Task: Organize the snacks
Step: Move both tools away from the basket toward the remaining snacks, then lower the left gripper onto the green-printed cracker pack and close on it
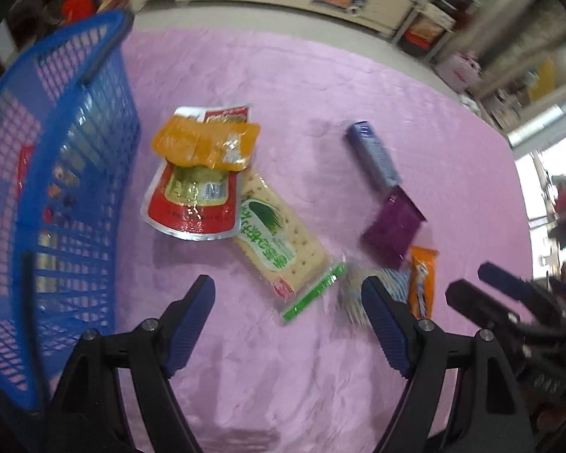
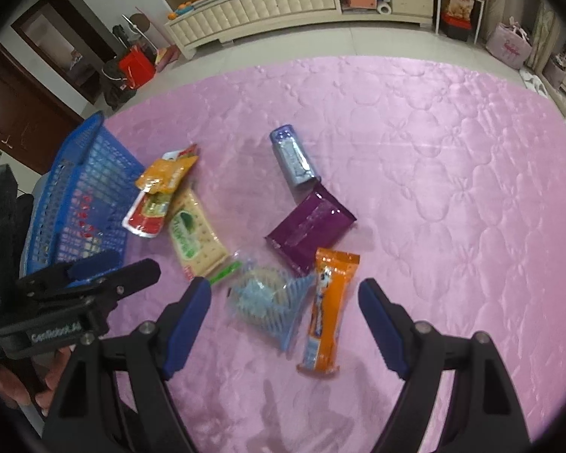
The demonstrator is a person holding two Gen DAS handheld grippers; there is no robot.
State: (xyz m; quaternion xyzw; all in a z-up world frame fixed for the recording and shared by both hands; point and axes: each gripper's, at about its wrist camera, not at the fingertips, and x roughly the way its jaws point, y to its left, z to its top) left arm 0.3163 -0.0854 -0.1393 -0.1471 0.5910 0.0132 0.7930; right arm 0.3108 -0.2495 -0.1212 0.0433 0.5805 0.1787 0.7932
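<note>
Snacks lie scattered on a pink quilted cover (image 2: 434, 151), most not yet in the blue basket (image 1: 56, 188).

We count 7 packets outside it: an orange pouch (image 1: 203, 143), red pouch (image 1: 192, 200), cracker pack (image 1: 279, 238), blue tube (image 2: 292, 158), purple packet (image 2: 309, 226), clear blue bag (image 2: 264, 298) and orange bar (image 2: 328, 302). Something red shows inside the basket. Our left gripper (image 1: 286, 324) and right gripper (image 2: 285, 324) both gape wide, holding nothing.

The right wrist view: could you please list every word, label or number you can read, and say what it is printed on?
"GeoRobot.AI" (last letters uncertain): white lettering on the black body of the left claw.
Cracker packet: green print, too blurred to read.
Orange bar wrapper: print too small to read.
Red pouch: label illegible.
</note>
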